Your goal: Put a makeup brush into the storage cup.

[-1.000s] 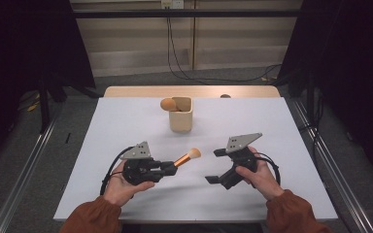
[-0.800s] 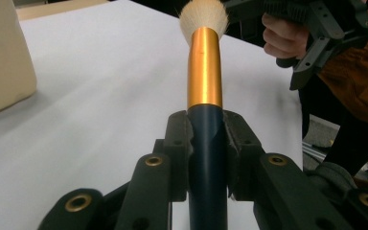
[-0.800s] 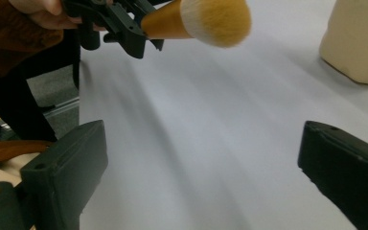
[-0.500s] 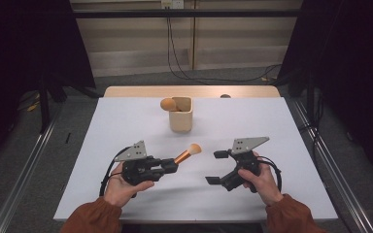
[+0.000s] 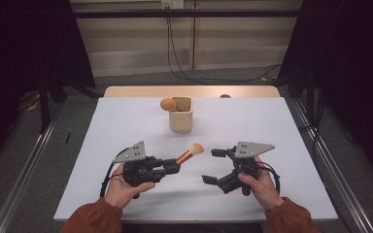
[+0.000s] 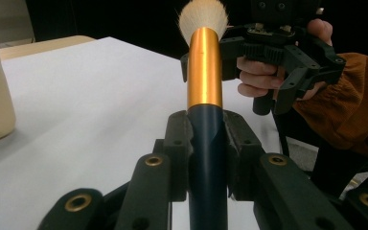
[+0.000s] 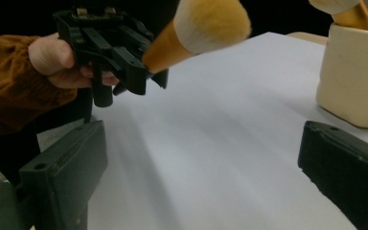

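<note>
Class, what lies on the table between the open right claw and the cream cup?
Nothing: in the high view, bare white table separates the right claw from the cream cup.

I've swung my right gripper (image 5: 215,166) a little left, closer to the brush (image 5: 190,153) tip.

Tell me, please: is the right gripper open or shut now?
Open. In the high view the right gripper has its jaws spread wide with nothing between them; the right gripper view shows bare white table between them.
</note>
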{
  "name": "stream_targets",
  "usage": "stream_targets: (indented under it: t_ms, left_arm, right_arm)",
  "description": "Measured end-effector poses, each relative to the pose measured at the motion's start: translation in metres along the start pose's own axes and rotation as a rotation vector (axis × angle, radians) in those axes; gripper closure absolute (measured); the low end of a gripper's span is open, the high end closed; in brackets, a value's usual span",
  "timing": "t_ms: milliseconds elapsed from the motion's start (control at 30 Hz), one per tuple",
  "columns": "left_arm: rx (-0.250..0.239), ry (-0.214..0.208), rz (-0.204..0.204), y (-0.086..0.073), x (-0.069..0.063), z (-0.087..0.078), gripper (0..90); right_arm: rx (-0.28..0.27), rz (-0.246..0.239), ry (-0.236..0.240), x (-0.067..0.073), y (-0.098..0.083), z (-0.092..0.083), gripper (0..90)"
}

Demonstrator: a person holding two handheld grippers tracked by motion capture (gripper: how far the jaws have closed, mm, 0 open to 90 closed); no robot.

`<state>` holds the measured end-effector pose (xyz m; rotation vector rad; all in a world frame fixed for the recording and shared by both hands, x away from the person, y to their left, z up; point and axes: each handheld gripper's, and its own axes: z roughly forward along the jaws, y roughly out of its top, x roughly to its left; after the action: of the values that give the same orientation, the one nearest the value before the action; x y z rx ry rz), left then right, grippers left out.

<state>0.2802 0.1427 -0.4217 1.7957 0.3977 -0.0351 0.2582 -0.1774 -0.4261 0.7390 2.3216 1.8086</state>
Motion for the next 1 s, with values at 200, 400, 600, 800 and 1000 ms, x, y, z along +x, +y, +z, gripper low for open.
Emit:
stream_targets:
  t_ms: [200,400,600,800,1000]
  left_arm:
    - [-0.014,-0.007,-0.001,0.000,-0.001,0.002,74.4]
    - [-0.026,-0.018,-0.002,0.000,-0.002,0.004,74.3]
    - [-0.028,-0.027,0.006,0.000,-0.004,0.007,74.4]
    - [-0.031,-0.032,0.006,0.001,-0.005,0.007,74.3]
    - [-0.027,-0.037,0.010,0.000,-0.005,0.008,74.3]
  right_arm:
    - [-0.070,0.001,-0.001,0.003,0.001,0.001,2.1]
    - [-0.116,0.017,0.023,0.002,0.002,0.005,3.5]
    - [-0.130,0.020,0.047,0.003,0.002,0.012,2.4]
    - [-0.155,0.028,0.064,0.003,0.006,0.020,2.4]
    - [-0.159,0.045,0.083,0.004,0.009,0.025,12.5]
